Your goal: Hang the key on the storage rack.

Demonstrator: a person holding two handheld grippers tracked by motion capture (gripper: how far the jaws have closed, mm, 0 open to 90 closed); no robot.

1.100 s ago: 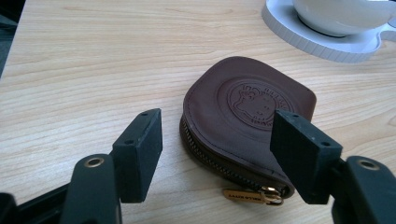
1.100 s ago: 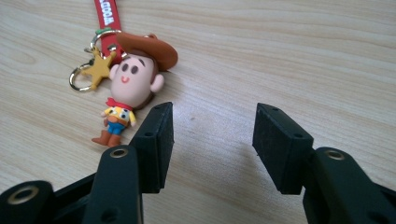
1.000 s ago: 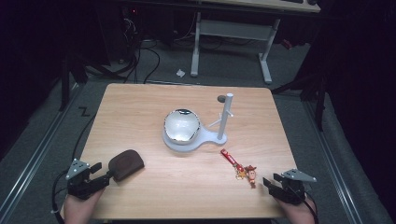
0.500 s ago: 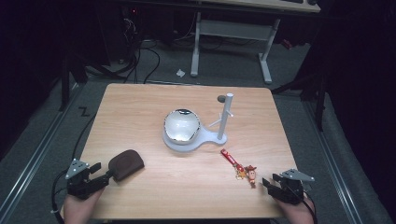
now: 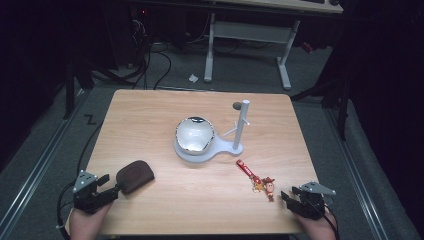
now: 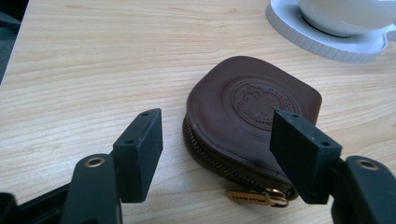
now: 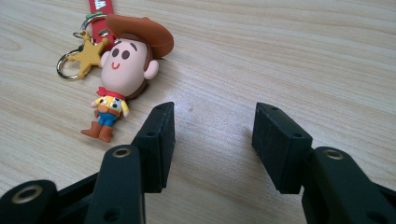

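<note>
A brown leather zip pouch lies on the wooden table at the front left. My left gripper sits just behind it, open. In the left gripper view the pouch lies just ahead of the open left gripper, whose pads are not pressing on it. A cowboy-figure keychain with a red strap lies at the front right. My right gripper rests just to its right, open. In the right gripper view the figure lies left of the jaws of the right gripper, which have just been closing a little on nothing.
A white stand holding a shiny round bowl occupies the table's middle, with an upright white post at its right. A small dark disc lies behind the post. Beyond the table are a desk frame and cables on the floor.
</note>
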